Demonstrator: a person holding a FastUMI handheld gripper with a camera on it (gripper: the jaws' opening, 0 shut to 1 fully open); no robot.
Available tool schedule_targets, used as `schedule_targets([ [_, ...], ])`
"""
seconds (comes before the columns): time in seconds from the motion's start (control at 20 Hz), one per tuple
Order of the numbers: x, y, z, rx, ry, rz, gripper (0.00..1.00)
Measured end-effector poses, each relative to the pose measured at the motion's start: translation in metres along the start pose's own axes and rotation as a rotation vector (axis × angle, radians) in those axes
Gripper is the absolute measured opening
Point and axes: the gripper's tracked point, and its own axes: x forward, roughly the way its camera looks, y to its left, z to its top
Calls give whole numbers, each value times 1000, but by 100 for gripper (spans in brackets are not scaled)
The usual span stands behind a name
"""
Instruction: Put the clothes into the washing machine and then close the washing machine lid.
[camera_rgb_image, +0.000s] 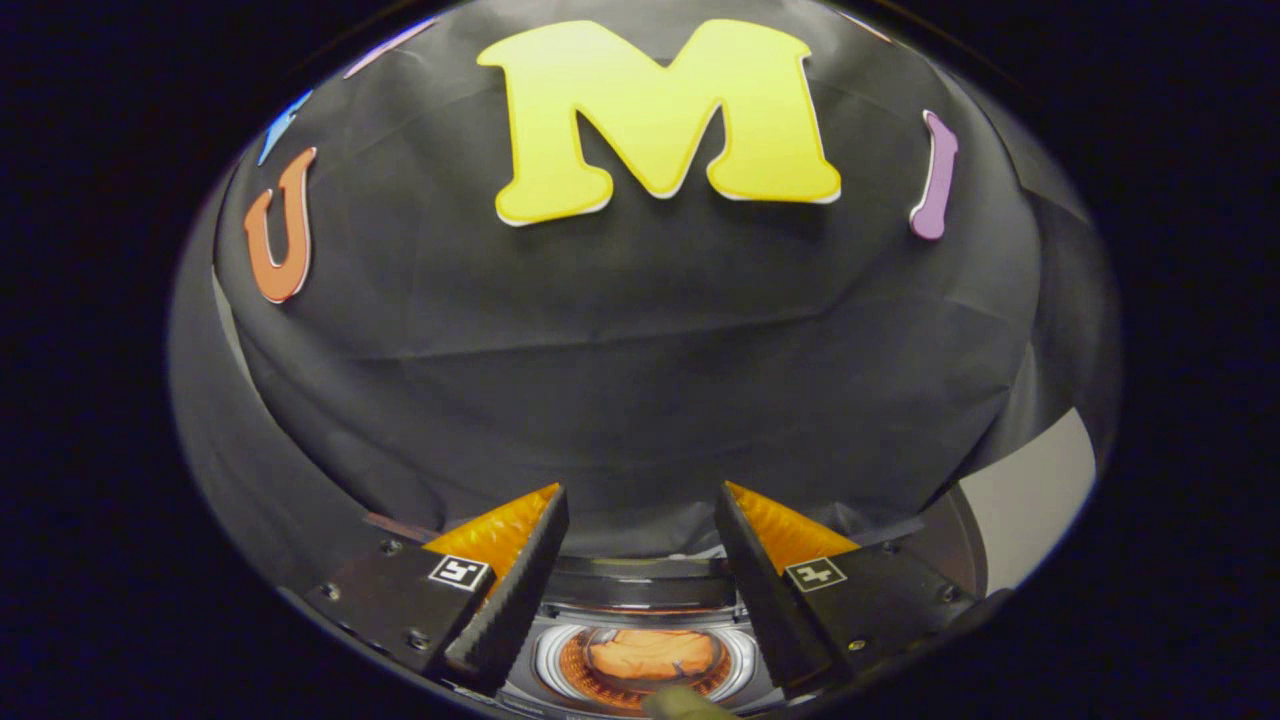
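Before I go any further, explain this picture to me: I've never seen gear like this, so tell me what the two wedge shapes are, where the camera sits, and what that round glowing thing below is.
The camera rides on a hand-held tool and looks forward along it through a very wide lens, which bends everything round. The two wedge shapes are the fingers of the tongs, a two-finger grasper a person carries. The fingers stand apart, open, with nothing between them.

Below and just ahead of the fingers is the washing machine, seen from above. The round opening is its drum, and the orange lump inside it looks like clothes already in there. I cannot make out the lid clearly.

Behind everything hangs the booth's black cloth wall.
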Motion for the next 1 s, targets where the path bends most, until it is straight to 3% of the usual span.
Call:
schedule_targets([
  [0.3, 11, -5, -8, -24, 9, -32, 94],
  [0.65, 14, -4, -3, -31, -104, -33, 94],
  [1.0, 1, -3, -11, -42, -131, -6, 94],
])
